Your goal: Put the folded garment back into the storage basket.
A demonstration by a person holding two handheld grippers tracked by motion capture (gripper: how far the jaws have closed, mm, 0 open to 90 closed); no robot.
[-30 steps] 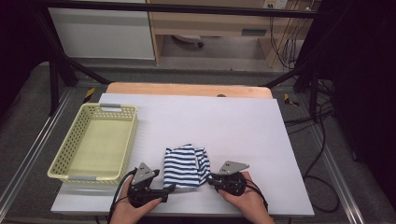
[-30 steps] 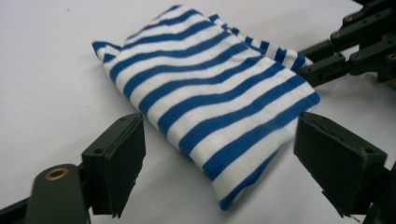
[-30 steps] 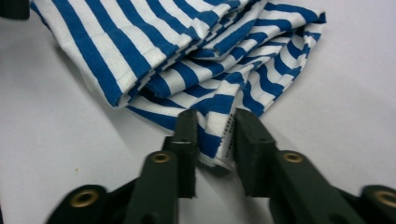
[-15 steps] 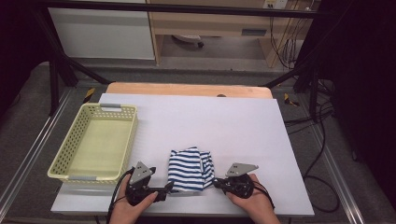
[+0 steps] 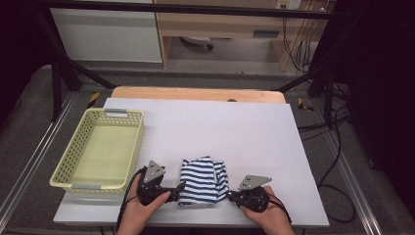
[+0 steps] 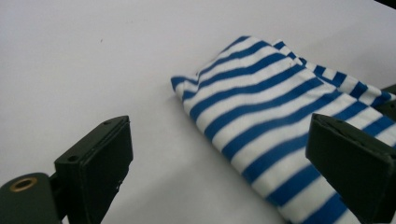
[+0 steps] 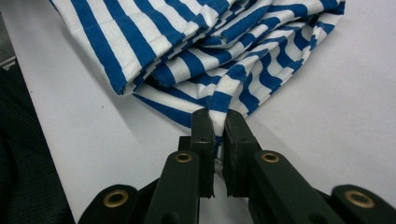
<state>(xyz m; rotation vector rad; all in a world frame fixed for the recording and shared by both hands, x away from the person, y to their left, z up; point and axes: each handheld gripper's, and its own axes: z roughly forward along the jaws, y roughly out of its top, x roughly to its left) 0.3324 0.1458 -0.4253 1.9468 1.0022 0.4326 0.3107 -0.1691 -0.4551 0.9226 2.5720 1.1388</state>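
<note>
Down on the white table (image 5: 254,127), seen from the high view, a folded blue-and-white striped cloth (image 5: 203,180) lies near the front edge, at about six o'clock of the tabletop. The left gripper (image 5: 180,187) sits at the cloth's nine o'clock side, held in the person's left hand (image 5: 144,210); the right gripper (image 5: 229,196) is at its four o'clock corner, held in the right hand (image 5: 264,213). A pale yellow perforated basket (image 5: 100,147) stands off at nine o'clock on the table, well apart from the cloth.

Now the left gripper view: its own jaws stand wide, and they have just been opening further. The near end of the striped cloth (image 6: 261,116) lies flat on the table, reaching in toward the right-hand jaw at four o'clock, with nothing pressing on it. The left-hand jaw at seven o'clock hangs over bare white table (image 6: 93,60).

Then the right gripper view: the jaws stand narrow and pinch a bunched corner of the striped cloth (image 7: 219,56) between their tips at six o'clock. From there the cloth fans out in rumpled folds toward twelve o'clock across the table (image 7: 336,116).
</note>
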